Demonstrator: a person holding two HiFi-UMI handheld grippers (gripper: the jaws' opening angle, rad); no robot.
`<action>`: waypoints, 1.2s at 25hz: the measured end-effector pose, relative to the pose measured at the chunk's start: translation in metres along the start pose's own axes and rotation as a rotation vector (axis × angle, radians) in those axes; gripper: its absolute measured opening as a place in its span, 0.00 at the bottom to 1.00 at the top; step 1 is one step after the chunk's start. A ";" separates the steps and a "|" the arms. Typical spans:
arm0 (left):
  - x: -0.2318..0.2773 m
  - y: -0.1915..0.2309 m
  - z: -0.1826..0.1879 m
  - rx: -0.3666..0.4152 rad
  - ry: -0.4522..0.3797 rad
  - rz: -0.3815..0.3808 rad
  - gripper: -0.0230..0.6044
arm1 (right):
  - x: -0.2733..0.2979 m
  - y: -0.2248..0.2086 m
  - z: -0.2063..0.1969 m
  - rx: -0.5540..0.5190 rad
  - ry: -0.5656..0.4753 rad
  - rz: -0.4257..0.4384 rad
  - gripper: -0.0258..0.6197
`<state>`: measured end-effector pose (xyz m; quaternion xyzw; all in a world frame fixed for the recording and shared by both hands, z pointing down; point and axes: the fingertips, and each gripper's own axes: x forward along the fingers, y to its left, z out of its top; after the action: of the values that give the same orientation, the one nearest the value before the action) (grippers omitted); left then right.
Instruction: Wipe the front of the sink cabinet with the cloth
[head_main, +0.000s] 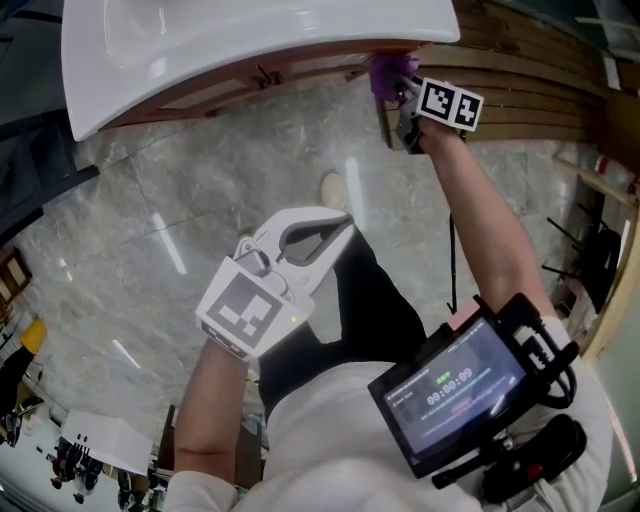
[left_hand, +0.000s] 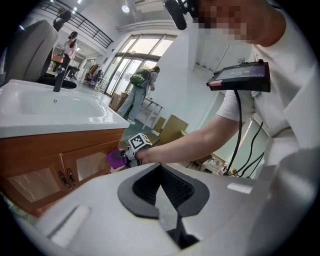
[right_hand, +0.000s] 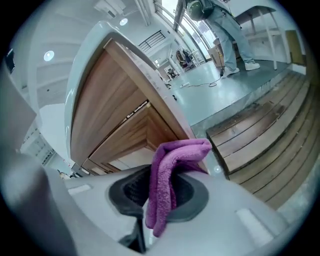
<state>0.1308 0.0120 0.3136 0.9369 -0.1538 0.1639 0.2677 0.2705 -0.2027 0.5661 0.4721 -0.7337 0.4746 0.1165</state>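
A purple cloth (right_hand: 167, 175) hangs folded between the jaws of my right gripper (right_hand: 160, 195), which is shut on it. In the head view the right gripper (head_main: 402, 98) presses the cloth (head_main: 388, 72) against the right end of the wooden sink cabinet (head_main: 300, 68), just under the white sink (head_main: 250, 40). The left gripper view shows the same cloth (left_hand: 116, 159) at the cabinet's (left_hand: 55, 150) right door. My left gripper (head_main: 335, 228) hangs over the floor well back from the cabinet, shut with nothing in it.
Wooden steps (head_main: 540, 80) rise right of the cabinet, close to the cloth. Grey marble floor (head_main: 180, 220) lies below. A screen (head_main: 455, 385) is mounted at my chest. A person with a backpack (left_hand: 142, 90) and cardboard boxes (left_hand: 172, 127) stand farther back.
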 end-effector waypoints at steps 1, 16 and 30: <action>-0.003 0.000 -0.002 -0.002 -0.002 0.005 0.05 | -0.001 -0.001 -0.001 -0.006 0.001 -0.008 0.13; -0.121 0.004 -0.040 -0.020 -0.049 0.130 0.05 | 0.046 0.183 -0.116 -0.126 0.145 0.195 0.13; -0.257 0.041 -0.109 -0.098 -0.100 0.276 0.05 | 0.198 0.386 -0.217 -0.041 0.235 0.367 0.13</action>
<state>-0.1401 0.0902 0.3193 0.8998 -0.3020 0.1447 0.2798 -0.2043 -0.1026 0.5755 0.2694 -0.7982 0.5247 0.1224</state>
